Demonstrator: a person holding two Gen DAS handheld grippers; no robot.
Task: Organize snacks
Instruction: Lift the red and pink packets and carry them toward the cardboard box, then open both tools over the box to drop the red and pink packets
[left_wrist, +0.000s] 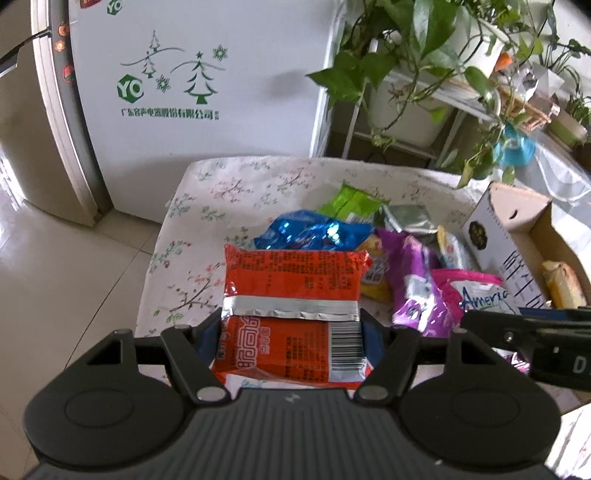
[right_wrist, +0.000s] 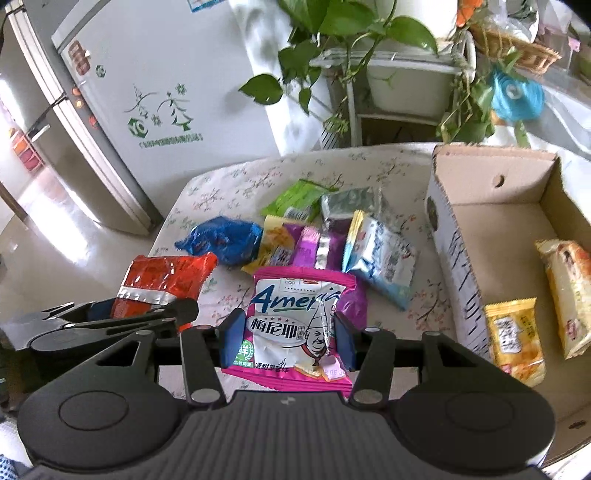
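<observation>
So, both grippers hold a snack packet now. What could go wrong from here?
1. The left gripper pinches the orange packet by its sides only; the slick foil may slip out.
2. The right gripper with the pink packet is close beside the left; they may collide on the way to the cardboard box.

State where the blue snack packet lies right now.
In the right wrist view, the blue packet lies on the floral cloth, left of the snack pile, beside a yellow packet.

Ten foil snack packets (right_wrist: 380, 254) are in view, eight outside and two inside one open cardboard box (right_wrist: 491, 210). One white refrigerator (right_wrist: 155, 74) and two black handheld grippers (right_wrist: 288, 339) complete the count.
</observation>
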